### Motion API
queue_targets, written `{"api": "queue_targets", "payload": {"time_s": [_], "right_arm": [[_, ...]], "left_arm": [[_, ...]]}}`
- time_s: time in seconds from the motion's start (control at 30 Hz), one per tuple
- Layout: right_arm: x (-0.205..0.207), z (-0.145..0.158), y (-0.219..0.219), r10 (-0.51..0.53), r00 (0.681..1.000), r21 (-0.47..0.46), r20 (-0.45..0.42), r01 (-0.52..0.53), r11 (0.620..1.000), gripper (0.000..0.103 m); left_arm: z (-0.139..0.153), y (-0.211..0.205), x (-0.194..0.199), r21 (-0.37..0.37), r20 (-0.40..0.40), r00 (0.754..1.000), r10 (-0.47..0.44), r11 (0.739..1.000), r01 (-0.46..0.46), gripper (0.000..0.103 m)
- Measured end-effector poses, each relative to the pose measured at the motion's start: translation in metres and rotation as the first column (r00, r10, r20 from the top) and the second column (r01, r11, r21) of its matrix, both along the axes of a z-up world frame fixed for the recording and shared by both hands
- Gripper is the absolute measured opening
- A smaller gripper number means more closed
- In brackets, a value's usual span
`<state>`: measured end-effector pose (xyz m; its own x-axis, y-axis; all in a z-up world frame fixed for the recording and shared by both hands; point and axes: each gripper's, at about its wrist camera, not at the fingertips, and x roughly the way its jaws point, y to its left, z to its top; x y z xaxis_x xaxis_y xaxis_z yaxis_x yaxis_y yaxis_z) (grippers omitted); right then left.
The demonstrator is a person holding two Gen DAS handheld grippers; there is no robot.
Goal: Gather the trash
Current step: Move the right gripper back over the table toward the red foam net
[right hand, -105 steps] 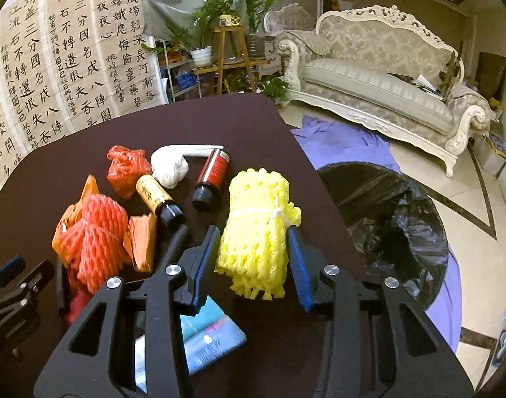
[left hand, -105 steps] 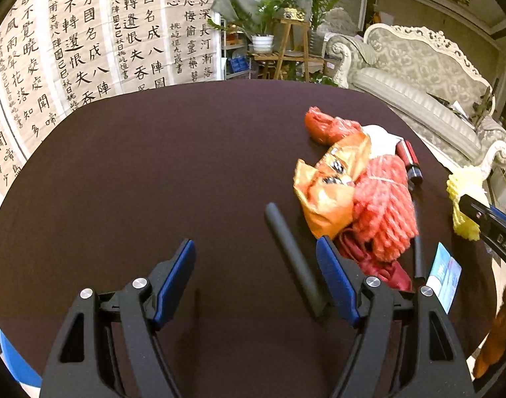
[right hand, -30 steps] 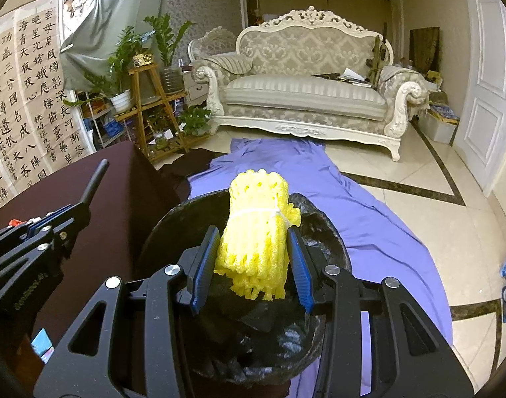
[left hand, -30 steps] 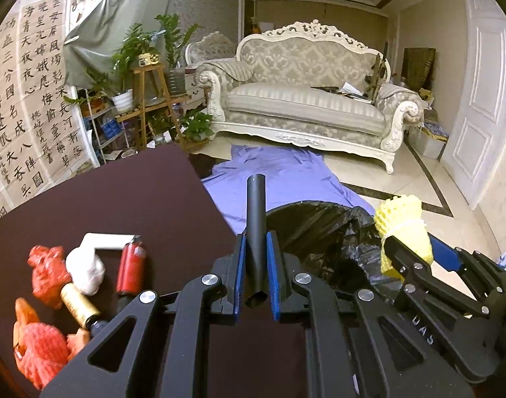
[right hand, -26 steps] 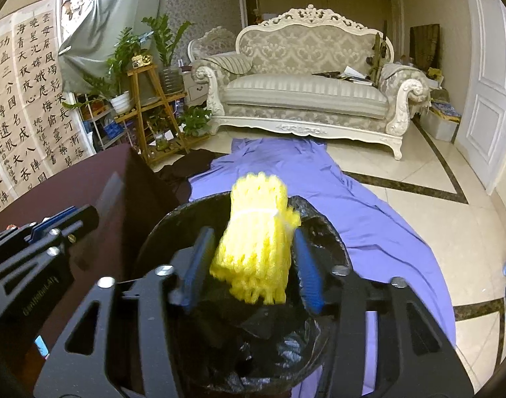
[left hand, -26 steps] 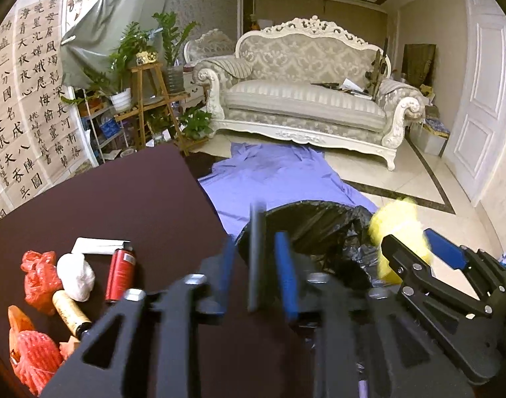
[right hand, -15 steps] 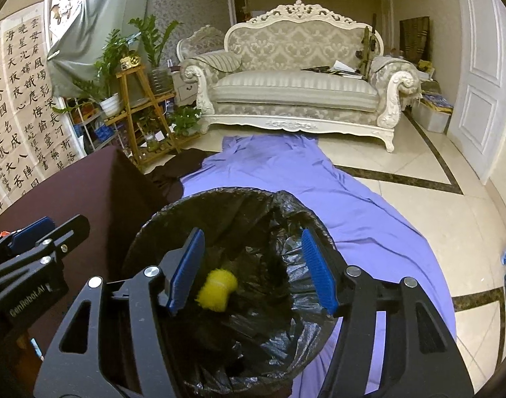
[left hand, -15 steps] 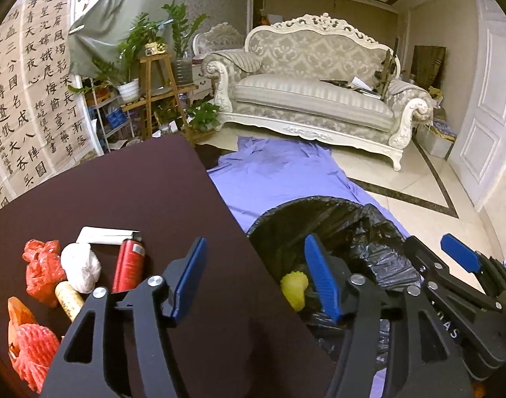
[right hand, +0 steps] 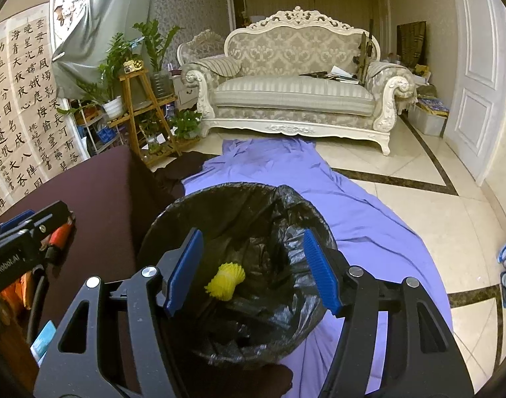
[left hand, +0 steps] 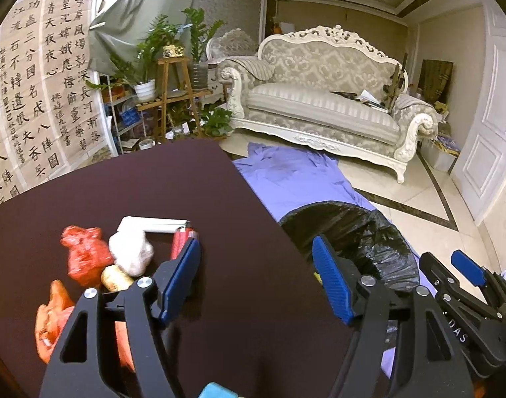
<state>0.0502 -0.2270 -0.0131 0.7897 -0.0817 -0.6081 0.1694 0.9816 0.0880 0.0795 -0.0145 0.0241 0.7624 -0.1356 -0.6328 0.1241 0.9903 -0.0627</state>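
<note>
A bin lined with a black bag (right hand: 239,199) stands on the floor beside the dark table (left hand: 137,192). The yellow foam net (right hand: 224,280) lies inside it. My right gripper (right hand: 252,233) hangs open above the bin with nothing between its fingers. My left gripper (left hand: 254,242) is over the table's edge; its jaws are opening and hold nothing. On the table to the left lie a red crumpled bag (left hand: 85,255), a white wad (left hand: 130,252), a red tube (left hand: 180,242), a gold-capped bottle (left hand: 115,277) and an orange wrapper (left hand: 50,321).
A purple cloth (right hand: 286,172) is spread on the tiled floor under the bin. Behind it stand a pale sofa (right hand: 292,93) and a wooden plant stand (right hand: 143,112). A blue and white packet (right hand: 44,336) lies near the table's front edge.
Both grippers have opened. The black tube left the left gripper and the yellow net fell from the right one into the bin. The left gripper has swung left, toward the table.
</note>
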Motion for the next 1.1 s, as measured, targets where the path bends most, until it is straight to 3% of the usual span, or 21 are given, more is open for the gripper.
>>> {"api": "queue_targets", "payload": {"time_s": [0.47, 0.8, 1.1], "right_arm": [[-0.029, 0.001, 0.058, 0.106, 0.994, 0.006, -0.025, -0.106, 0.994, 0.062], [-0.042, 0.0, 0.115, 0.223, 0.974, -0.019, -0.043, -0.224, 0.974, 0.063], [-0.041, -0.002, 0.138, 0.269, 0.962, -0.025, -0.054, -0.271, 0.962, 0.063]], "left_arm": [[0.005, 0.077, -0.051, 0.011, 0.002, 0.992, 0.124, 0.992, -0.124, 0.072], [-0.015, 0.136, -0.081, 0.026, -0.039, 0.972, 0.231, 0.973, -0.23, 0.072], [-0.028, 0.155, -0.09, 0.019, -0.073, 0.961, 0.267, 0.964, -0.266, 0.072]]}}
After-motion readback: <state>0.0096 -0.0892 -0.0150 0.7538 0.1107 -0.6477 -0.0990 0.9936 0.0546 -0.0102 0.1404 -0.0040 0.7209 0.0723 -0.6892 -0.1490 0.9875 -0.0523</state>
